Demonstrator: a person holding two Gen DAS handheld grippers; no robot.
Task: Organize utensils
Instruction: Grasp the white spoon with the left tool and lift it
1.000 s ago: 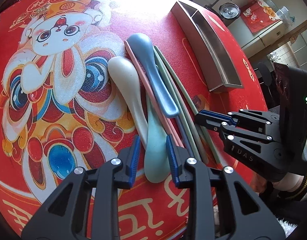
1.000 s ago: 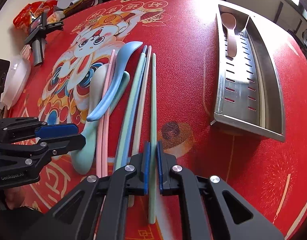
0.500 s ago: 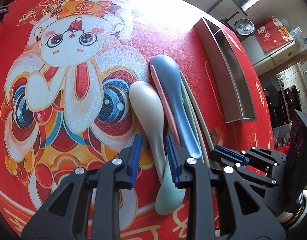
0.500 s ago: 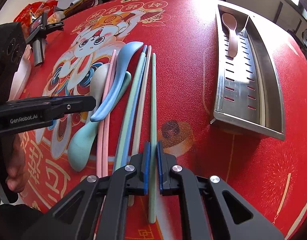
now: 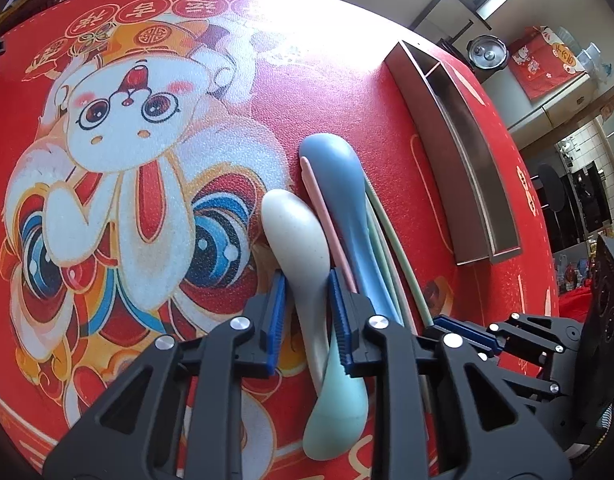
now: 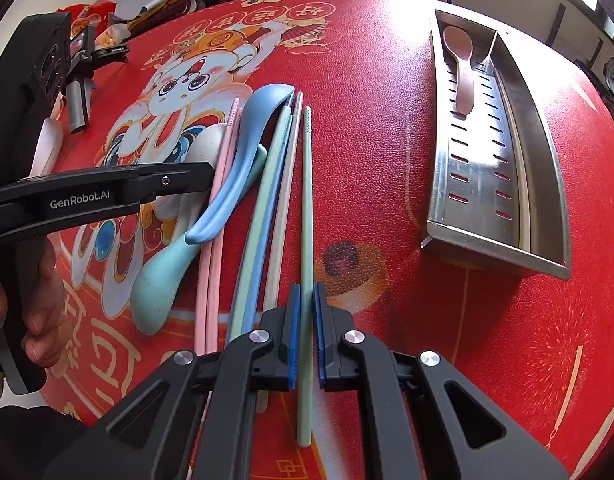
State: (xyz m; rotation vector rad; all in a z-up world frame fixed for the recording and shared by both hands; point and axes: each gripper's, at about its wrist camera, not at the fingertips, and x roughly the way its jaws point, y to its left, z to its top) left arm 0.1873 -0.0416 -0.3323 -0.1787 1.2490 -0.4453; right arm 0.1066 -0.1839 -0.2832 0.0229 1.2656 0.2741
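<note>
A round table covered by a red tablecloth (image 6: 387,152) printed with a cartoon rabbit (image 5: 139,120) fills both views. Toward its far right side lies a stainless steel utensil tray (image 6: 547,184), divided lengthwise into a wide slotted compartment and a narrow one; a pink spoon (image 6: 461,68) lies at the far end of the wide compartment.

Near the middle of the cloth, well apart from the tray, a cluster of utensils lies side by side. A blue spoon (image 5: 347,208) rests on top, with a pair of pink chopsticks (image 6: 211,264) just beside it, and a mint spoon (image 6: 159,280) points its bowl toward the near edge. A cream spoon (image 5: 301,248) lies at the left of the cluster.

The left gripper (image 5: 307,316) straddles the cream spoon's handle; its jaws have just been closing, and the blue pads sit against the handle on both sides. A hand (image 6: 39,304) holds this gripper's grip.

The right gripper (image 6: 306,332) is clamped on a single pale green chopstick (image 6: 306,208), the rightmost piece, which lies flat on the cloth beside a cream chopstick (image 6: 285,200), a blue one and another green one
</note>
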